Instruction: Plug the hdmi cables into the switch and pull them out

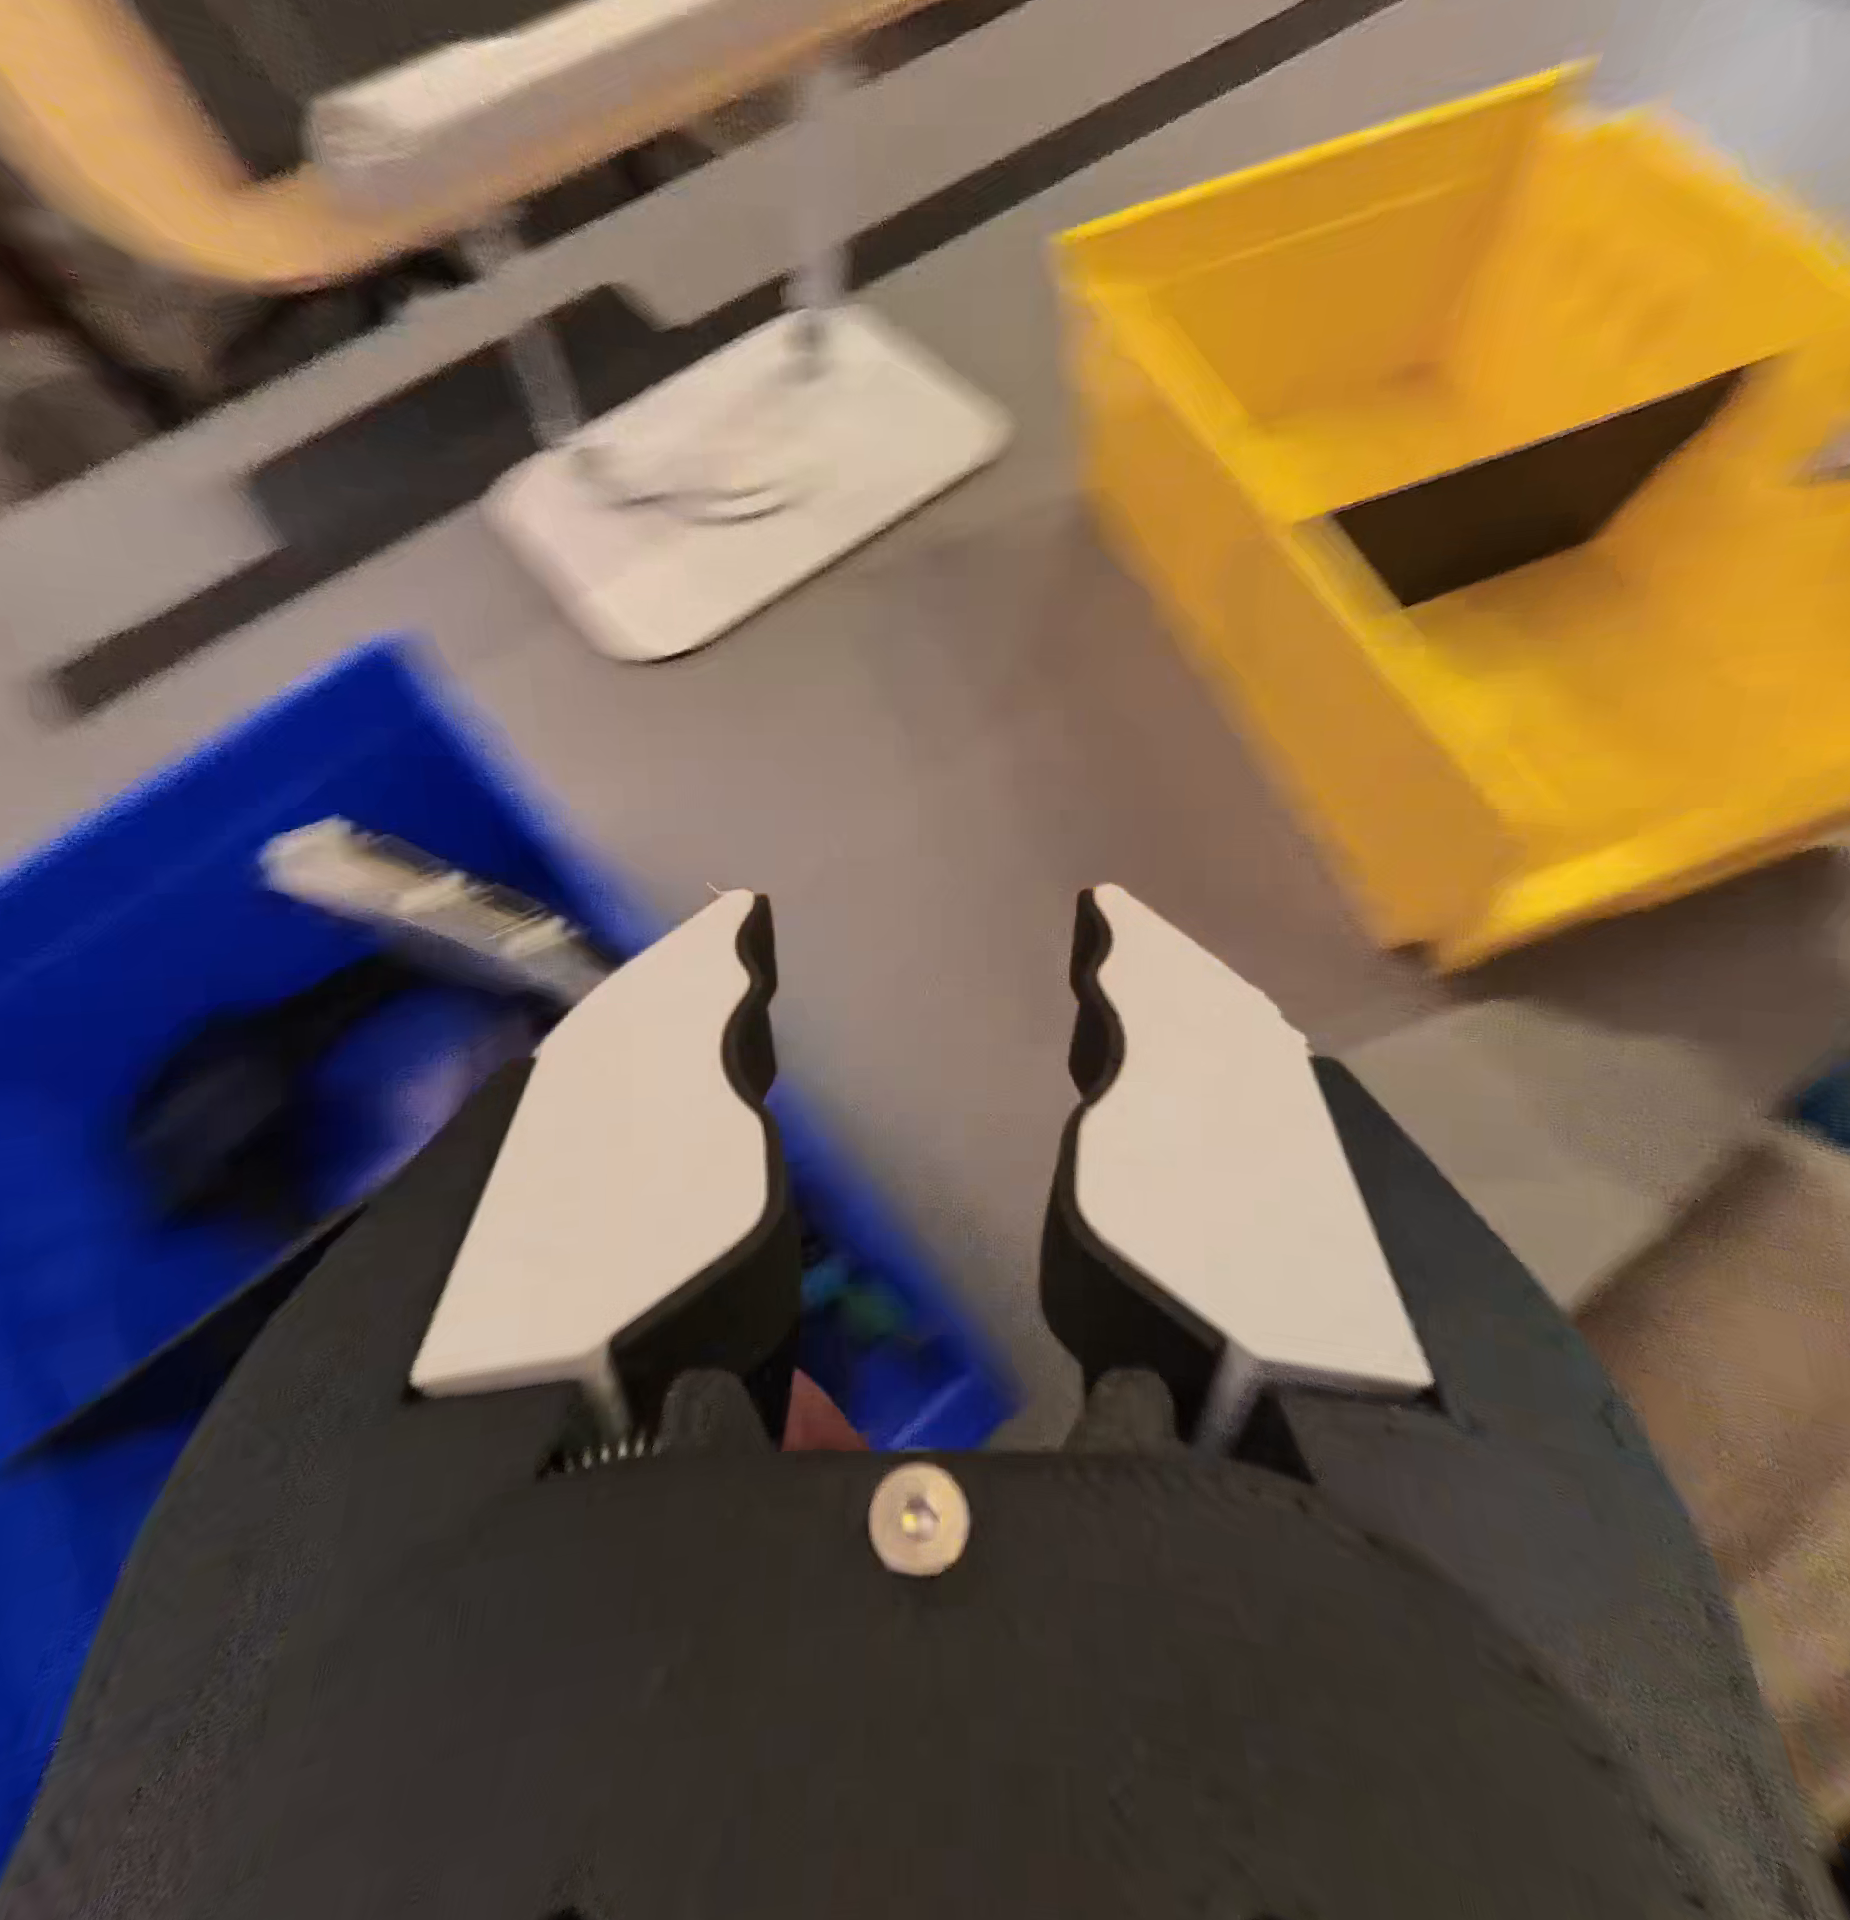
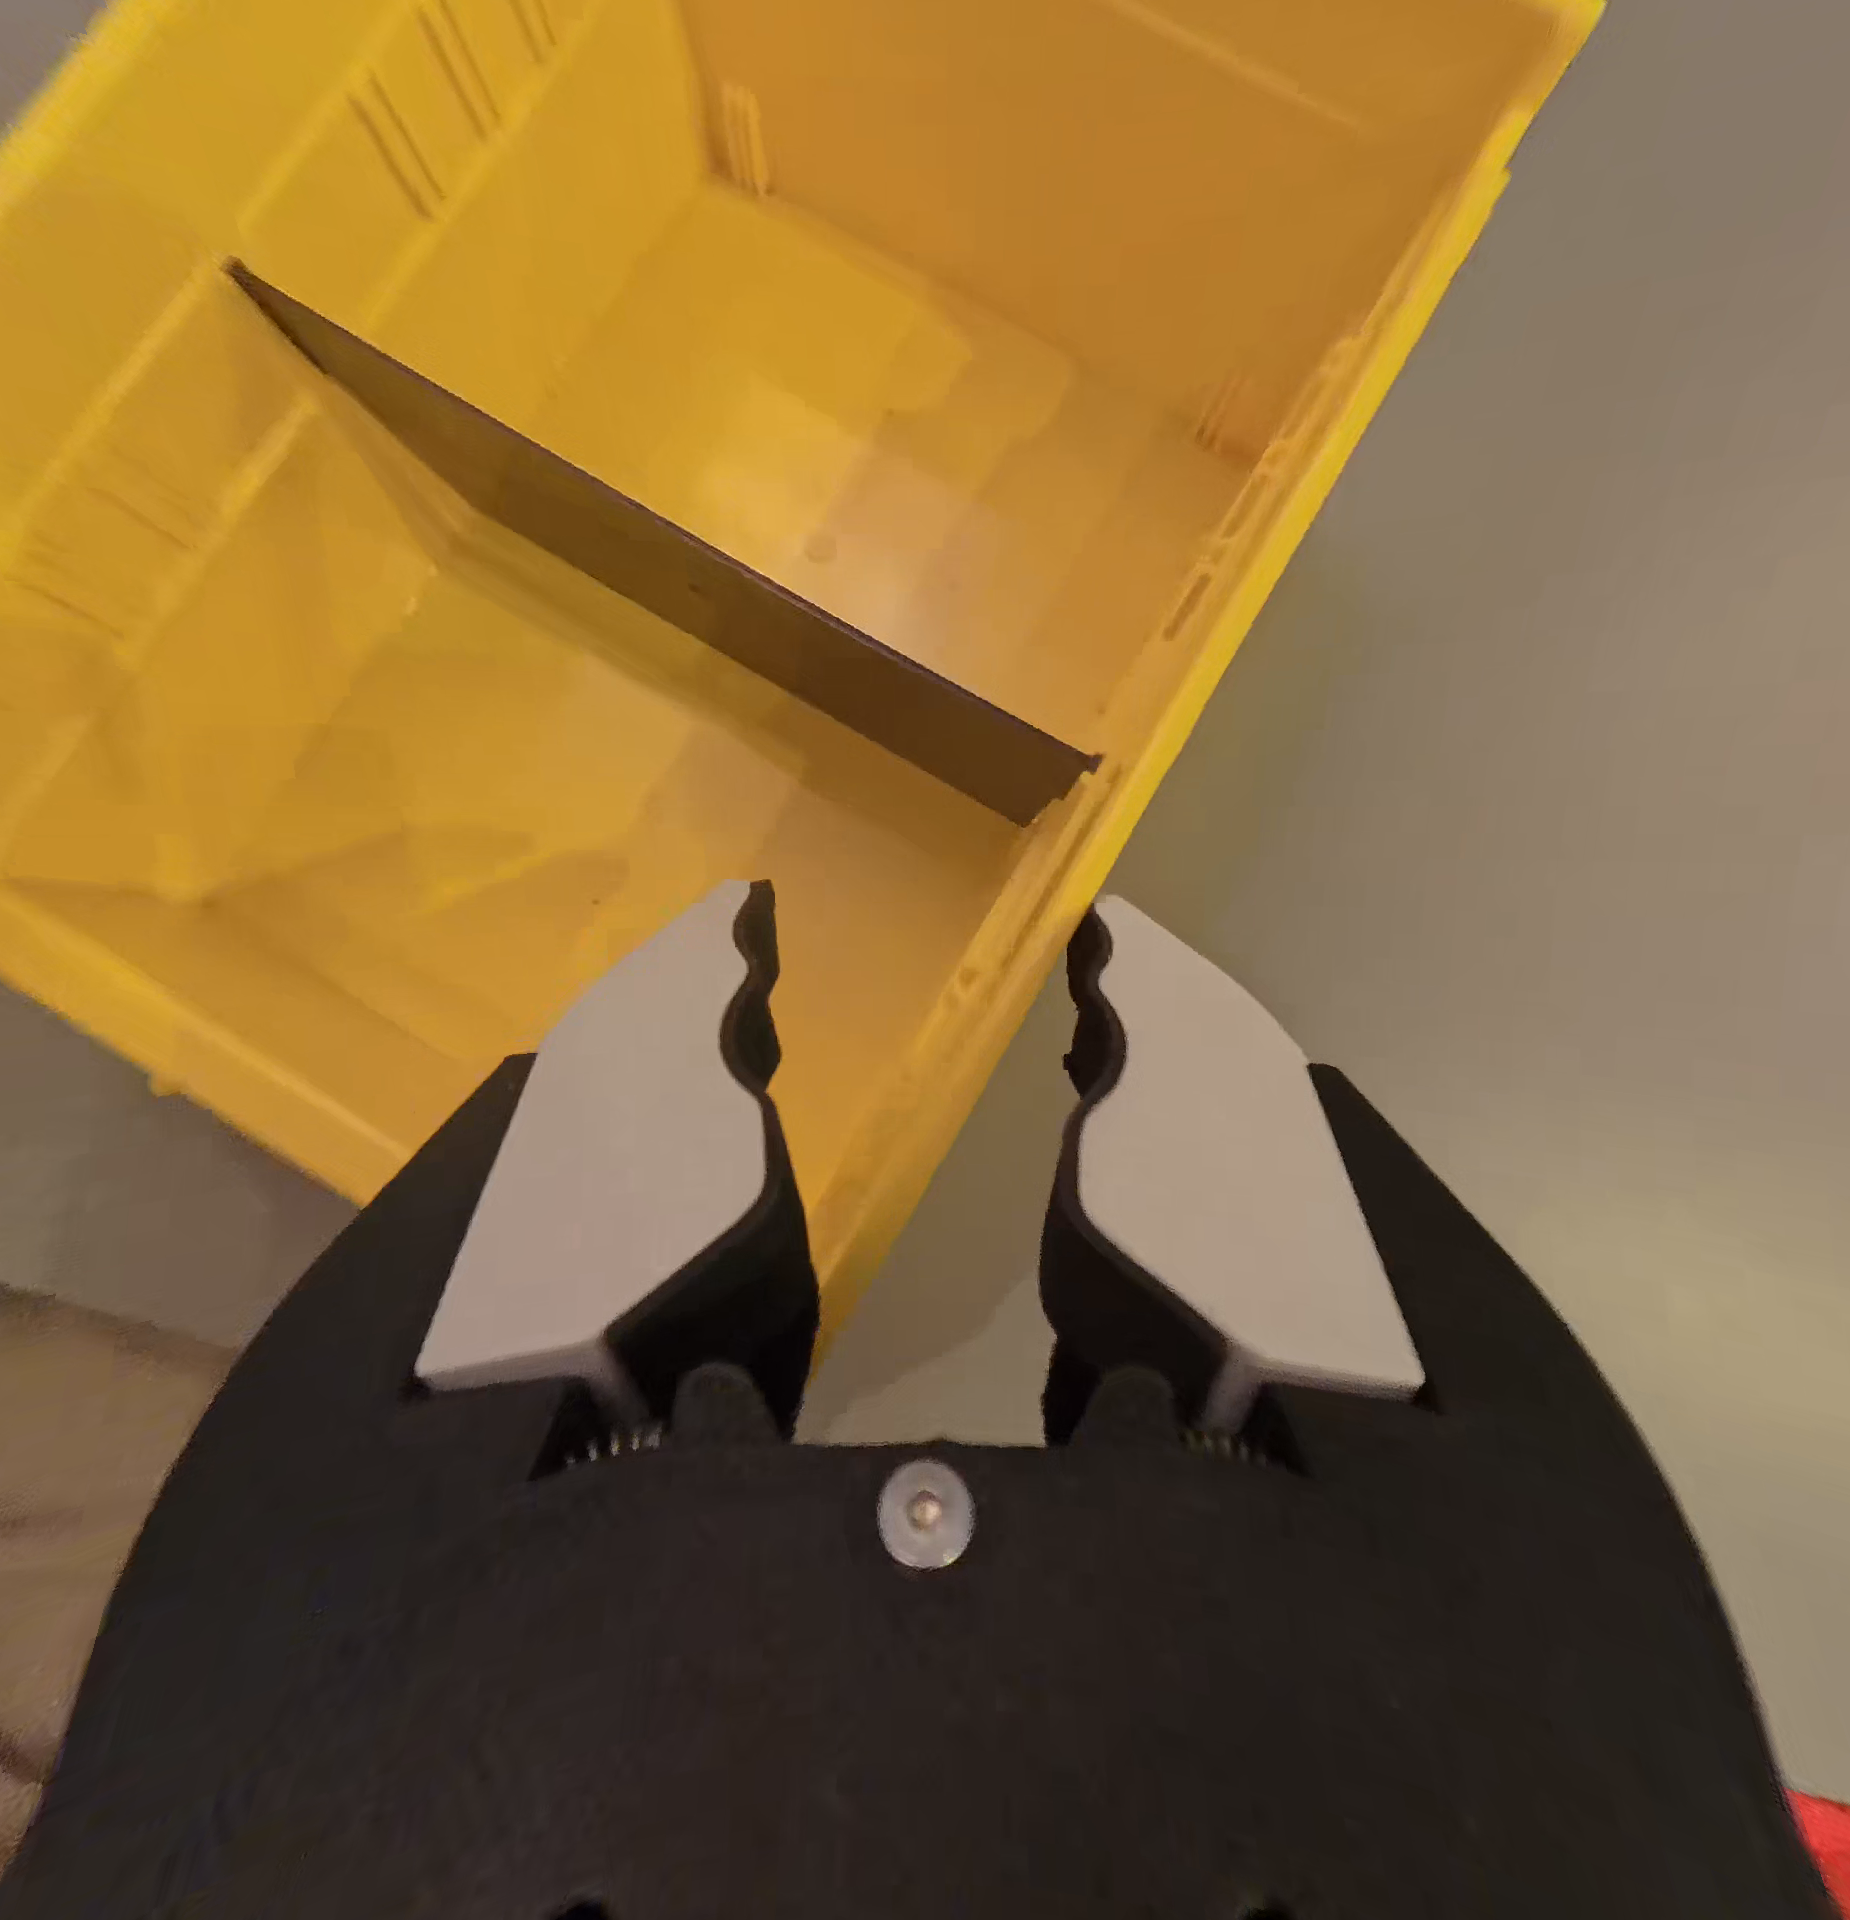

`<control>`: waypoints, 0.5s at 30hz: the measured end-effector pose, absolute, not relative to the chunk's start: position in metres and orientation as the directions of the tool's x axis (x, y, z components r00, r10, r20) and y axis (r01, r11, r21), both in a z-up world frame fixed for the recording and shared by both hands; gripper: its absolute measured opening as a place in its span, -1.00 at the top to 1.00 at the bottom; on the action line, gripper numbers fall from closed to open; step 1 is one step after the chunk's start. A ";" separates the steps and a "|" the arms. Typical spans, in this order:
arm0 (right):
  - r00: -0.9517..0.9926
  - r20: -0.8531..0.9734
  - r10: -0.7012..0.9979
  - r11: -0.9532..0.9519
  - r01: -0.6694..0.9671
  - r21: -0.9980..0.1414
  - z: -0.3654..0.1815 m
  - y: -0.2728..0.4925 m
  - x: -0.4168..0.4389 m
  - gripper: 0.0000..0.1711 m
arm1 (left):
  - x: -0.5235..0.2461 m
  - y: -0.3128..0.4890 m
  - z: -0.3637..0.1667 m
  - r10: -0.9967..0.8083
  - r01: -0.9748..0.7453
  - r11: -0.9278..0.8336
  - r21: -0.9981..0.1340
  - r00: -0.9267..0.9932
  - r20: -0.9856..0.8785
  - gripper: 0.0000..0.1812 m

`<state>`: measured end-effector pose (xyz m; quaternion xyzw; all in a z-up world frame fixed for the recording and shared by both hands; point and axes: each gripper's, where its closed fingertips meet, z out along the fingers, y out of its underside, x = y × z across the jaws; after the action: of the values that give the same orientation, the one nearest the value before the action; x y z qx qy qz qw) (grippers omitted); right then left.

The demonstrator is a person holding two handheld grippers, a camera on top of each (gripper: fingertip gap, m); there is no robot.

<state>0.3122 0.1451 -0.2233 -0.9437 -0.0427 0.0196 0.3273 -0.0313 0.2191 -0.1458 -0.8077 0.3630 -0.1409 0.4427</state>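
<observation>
Yellow bin point(image 2: 1160, 810) with black divider point(image 2: 692, 592); blue bin point(image 1: 121, 1195).

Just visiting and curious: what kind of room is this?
Probably an office or workshop: a grey table holds a yellow bin and a blue bin, beside a white stand base.

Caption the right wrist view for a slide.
Open right gripper above an empty yellow bin split by a dark divider.

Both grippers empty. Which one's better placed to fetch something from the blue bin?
Likely left. The open left gripper hangs right over the blue bin, which holds blurred items. The open right gripper faces only the yellow bin, which looks empty.
</observation>
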 end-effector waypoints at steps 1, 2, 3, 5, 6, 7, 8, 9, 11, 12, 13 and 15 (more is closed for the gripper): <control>0.996 0.014 0.092 -0.796 0.082 -0.600 -0.228 0.145 0.317 0.44 | -0.069 0.233 -0.145 -0.654 -0.489 -0.356 -0.796 0.739 -0.161 0.41; 0.995 0.031 0.090 -0.810 0.091 -0.579 -0.232 0.144 0.323 0.50 | -0.109 0.246 -0.148 -0.590 -0.526 -0.378 -0.761 0.771 -0.240 0.41; 0.996 0.040 0.081 -0.815 0.090 -0.573 -0.234 0.144 0.329 0.57 | -0.150 0.258 -0.153 -0.528 -0.576 -0.402 -0.711 0.781 -0.334 0.39; 0.998 0.033 0.058 -0.814 0.066 -0.577 -0.234 0.146 0.342 0.69 | -0.226 0.274 -0.166 -0.418 -0.607 -0.481 -0.633 0.793 -0.444 0.38; 0.998 0.034 0.049 -0.815 0.060 -0.576 -0.234 0.146 0.349 0.73 | -0.251 0.275 -0.177 -0.404 -0.582 -0.530 -0.617 0.813 -0.419 0.36; 0.998 0.046 0.043 -0.818 0.062 -0.571 -0.235 0.146 0.356 0.77 | -0.267 0.273 -0.187 -0.402 -0.531 -0.578 -0.620 0.846 -0.350 0.33; 0.997 0.065 0.041 -0.824 0.071 -0.563 -0.235 0.146 0.363 0.80 | -0.277 0.271 -0.195 -0.399 -0.485 -0.615 -0.622 0.871 -0.285 0.33; 0.996 0.077 0.042 -0.829 0.078 -0.554 -0.235 0.146 0.369 0.82 | -0.285 0.268 -0.204 -0.401 -0.469 -0.644 -0.605 0.880 -0.255 0.33; 0.997 0.066 0.041 -0.837 0.071 -0.542 -0.235 0.147 0.377 0.86 | -0.292 0.264 -0.225 -0.415 -0.452 -0.696 -0.558 0.887 -0.201 0.31; 0.996 0.077 0.037 -0.841 0.073 -0.537 -0.236 0.148 0.383 0.87 | -0.289 0.262 -0.232 -0.420 -0.436 -0.703 -0.561 0.892 -0.167 0.39; 0.996 0.086 0.034 -0.844 0.075 -0.532 -0.236 0.149 0.388 0.87 | -0.286 0.260 -0.239 -0.435 -0.441 -0.708 -0.551 0.888 -0.151 0.46; 0.996 0.078 0.040 -0.846 0.075 -0.528 -0.237 0.150 0.396 0.88 | -0.283 0.262 -0.249 -0.437 -0.440 -0.713 -0.546 0.888 -0.145 0.83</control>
<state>0.3957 0.1500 -0.2370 -0.9601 -0.0300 -0.0318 0.2762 -0.2832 0.2622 -0.2492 -0.9254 0.2371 0.0025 0.2958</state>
